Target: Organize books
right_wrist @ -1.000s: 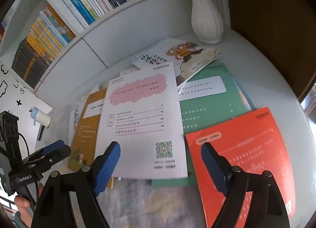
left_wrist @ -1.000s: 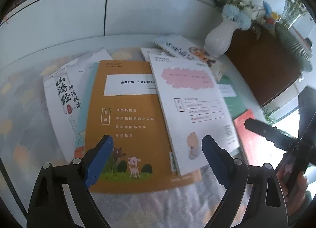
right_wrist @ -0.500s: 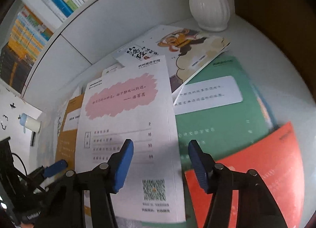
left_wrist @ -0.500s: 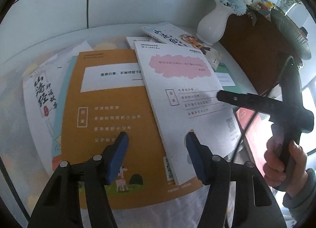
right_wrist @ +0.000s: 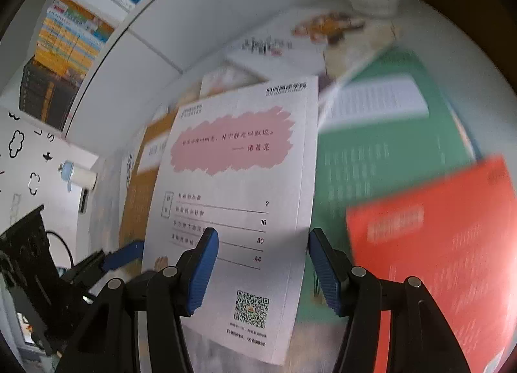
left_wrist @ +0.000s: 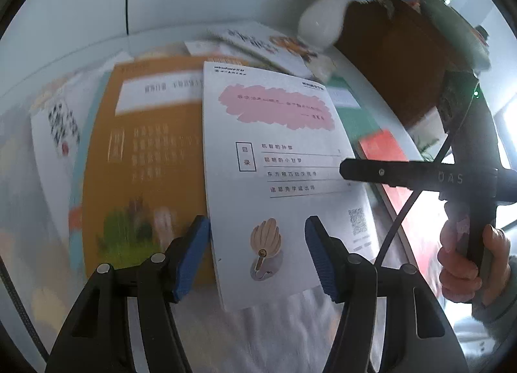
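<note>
So, the left gripper (left_wrist: 257,234) is seen half closed. Its jaws have just been closing, with the lower left part of the white booklet (left_wrist: 274,133) caught between them. The left pad sits right at the booklet's left edge. To the left of that gripper and under the booklet, an orange book (left_wrist: 145,146) is laid flat on the desk (right_wrist: 452,59).

The booklet itself is thin and white. A pink brush-blot is printed near the top, then a contents list, a shell drawing and a QR code. Its long axis runs straight away from both grippers, heading at the far end, bottom edge nearest the pads.

The right gripper (right_wrist: 261,250) is also half closed after closing, clamped on the lower right part, right pad at the booklet's right edge. A green book (right_wrist: 387,146) and a red book (right_wrist: 436,243) are seen to its right.
</note>
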### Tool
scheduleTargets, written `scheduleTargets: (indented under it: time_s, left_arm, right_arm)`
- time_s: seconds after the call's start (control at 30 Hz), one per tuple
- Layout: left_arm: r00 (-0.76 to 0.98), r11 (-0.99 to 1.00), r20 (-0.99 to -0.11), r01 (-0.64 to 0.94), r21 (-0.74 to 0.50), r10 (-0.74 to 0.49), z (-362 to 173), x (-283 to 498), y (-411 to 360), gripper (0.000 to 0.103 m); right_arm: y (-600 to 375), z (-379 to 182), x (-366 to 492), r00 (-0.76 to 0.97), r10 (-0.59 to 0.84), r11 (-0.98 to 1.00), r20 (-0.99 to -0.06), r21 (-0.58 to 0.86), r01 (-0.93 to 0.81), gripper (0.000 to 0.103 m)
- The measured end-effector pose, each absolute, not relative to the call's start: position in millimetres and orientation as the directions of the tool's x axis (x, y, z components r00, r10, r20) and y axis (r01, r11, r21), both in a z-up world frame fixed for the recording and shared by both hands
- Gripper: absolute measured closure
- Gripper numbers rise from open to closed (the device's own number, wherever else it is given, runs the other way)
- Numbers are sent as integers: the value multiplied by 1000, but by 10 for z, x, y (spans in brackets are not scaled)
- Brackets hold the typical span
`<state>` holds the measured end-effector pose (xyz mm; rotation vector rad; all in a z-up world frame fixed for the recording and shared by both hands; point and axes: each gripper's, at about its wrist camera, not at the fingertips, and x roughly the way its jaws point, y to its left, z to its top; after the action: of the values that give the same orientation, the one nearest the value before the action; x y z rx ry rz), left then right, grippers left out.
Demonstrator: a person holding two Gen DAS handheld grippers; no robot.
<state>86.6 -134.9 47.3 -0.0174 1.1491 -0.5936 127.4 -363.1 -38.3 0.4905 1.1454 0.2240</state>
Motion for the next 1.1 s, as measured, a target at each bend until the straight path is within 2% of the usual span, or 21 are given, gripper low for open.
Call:
scheduleTargets:
  time_s: [0.2,0.37,0.53,0.63,0.7,0.9,1.0,1.1]
  left_arm:
    - [216,851,-871,407,-330,-441,364,389,-1221,45]
    - [222,863,-873,381,-333,-435,292,318,-1224,45]
    - [230,875,-881,367,-315,-414,230,338,-1275,45]
    - [226,880,-879,336,-334,-420,186,320,-1215,45]
    - [231,881,-874,324,-345,-427,177,267,-1159,45]
    - [245,883,-861,280,-377,-446,187,168,-1020,45]
    - [300,914,-869,230,-335,-394,300,76,-809,45]
    - [371,939,-863,143,-312,-343,478,-86,-324,45]
  right_arm:
    - [-3474,-512,585,315,439,879,-842,475,46,46]
    - [-3562,-562,439,356,412,883,-839,464,71,67]
    - [-3634,-600,526,413,442,860,-796,508,58,67]
    - [-3739,-640,533,416,518,801,-747,595,71,66]
    - [-3836,-634,520,422,604,721,-676,689,74,66]
    - [-3779,-207,460,416,814,475,-404,876,-79,67]
    - [-3409,87,542,394,800,549,-453,818,-174,67]
    - [-3110,292,628,373,817,542,-439,806,-239,67]
